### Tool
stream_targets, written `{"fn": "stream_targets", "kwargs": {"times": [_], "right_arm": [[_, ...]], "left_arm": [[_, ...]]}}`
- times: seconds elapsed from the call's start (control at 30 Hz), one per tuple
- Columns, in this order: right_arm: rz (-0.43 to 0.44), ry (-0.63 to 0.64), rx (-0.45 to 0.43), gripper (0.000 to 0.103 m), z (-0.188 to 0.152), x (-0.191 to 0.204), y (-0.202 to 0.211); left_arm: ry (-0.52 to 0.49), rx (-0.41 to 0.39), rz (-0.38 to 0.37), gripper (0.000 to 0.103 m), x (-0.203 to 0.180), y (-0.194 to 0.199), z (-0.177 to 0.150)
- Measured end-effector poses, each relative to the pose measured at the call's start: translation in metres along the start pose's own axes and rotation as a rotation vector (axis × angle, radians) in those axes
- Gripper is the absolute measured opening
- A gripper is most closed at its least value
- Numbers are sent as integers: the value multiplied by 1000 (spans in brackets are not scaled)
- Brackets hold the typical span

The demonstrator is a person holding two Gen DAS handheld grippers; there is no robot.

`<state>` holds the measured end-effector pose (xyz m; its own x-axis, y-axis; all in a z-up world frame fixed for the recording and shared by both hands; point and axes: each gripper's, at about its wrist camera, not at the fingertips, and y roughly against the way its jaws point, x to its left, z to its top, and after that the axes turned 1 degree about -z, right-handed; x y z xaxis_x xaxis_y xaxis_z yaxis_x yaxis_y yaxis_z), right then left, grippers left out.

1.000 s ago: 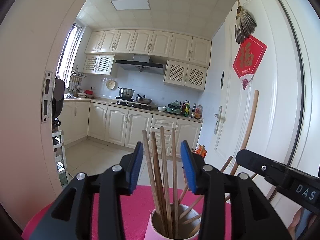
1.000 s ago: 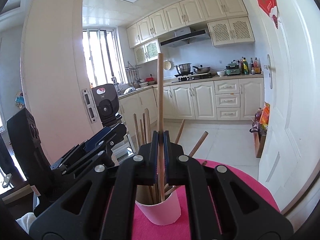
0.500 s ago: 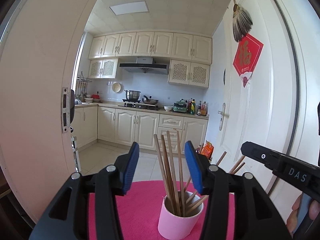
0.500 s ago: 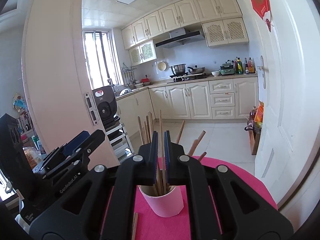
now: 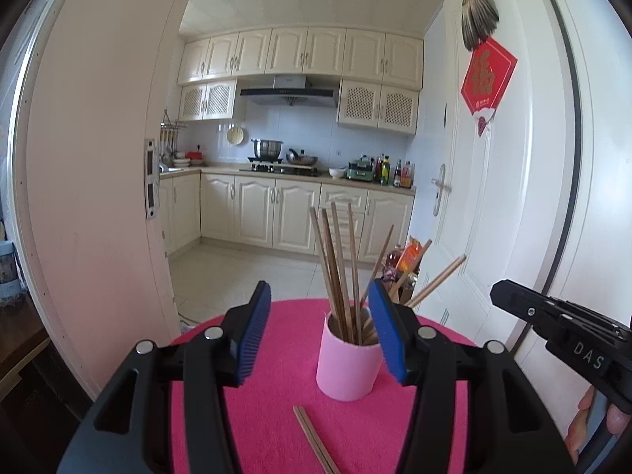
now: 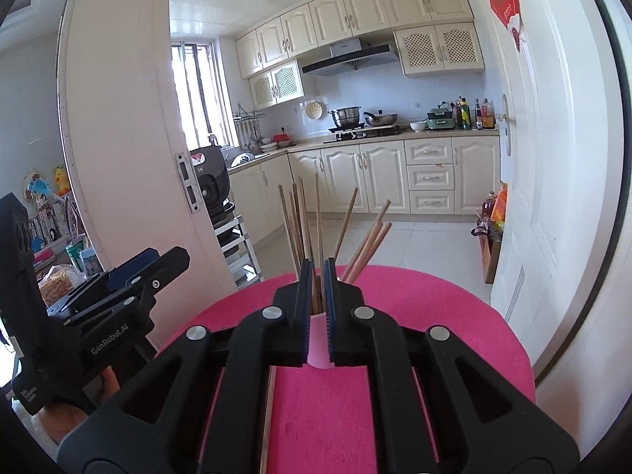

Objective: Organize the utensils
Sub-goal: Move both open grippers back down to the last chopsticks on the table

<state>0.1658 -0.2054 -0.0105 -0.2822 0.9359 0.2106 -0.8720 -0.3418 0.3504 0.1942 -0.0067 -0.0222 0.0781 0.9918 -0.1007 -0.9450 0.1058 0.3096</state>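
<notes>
A loose pair of chopsticks (image 5: pixel 314 442) lies on the pink bench (image 5: pixel 276 355) near its front edge, running lengthwise toward the cup (image 5: pixel 347 359), nearest the left gripper (image 5: pixel 320 335), fingers wide apart; the right gripper (image 6: pixel 316 308) is nearly closed, empty.

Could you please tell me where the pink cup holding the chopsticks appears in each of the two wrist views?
Left wrist: the pink cup stands lower centre on the pink mat, partly behind the left gripper's right-hand finger.
Right wrist: the cup is at centre, mostly hidden behind the right gripper; only a sliver shows between its fingers.
Shared landmark: the steel pot on the stove.
</notes>
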Motion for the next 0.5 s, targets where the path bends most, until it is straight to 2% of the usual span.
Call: {"fn": "stream_targets", "kwargs": {"times": [0.1, 0.13, 0.2, 0.23, 0.27, 0.37, 0.5], "right_arm": [[-2, -9, 55, 8, -13, -1, -2], [-4, -12, 75, 12, -18, -3, -4], [-7, -27, 125, 28, -28, -5, -8], [-1, -40, 145, 40, -33, -7, -10], [4, -47, 158, 45, -38, -7, -10], [6, -57, 203, 45, -50, -9, -15], [0, -80, 258, 48, -66, -16, -22]], "left_arm": [[12, 92, -1, 51, 0, -7, -10], [17, 129, -2, 51, 1, -11, -15], [32, 206, -3, 51, 4, -17, -26], [38, 245, -3, 51, 5, -21, -32], [44, 274, -1, 51, 7, -24, -38], [60, 365, 6, 51, 10, -33, -55], [72, 534, 32, 51, 12, -53, -80]]}}
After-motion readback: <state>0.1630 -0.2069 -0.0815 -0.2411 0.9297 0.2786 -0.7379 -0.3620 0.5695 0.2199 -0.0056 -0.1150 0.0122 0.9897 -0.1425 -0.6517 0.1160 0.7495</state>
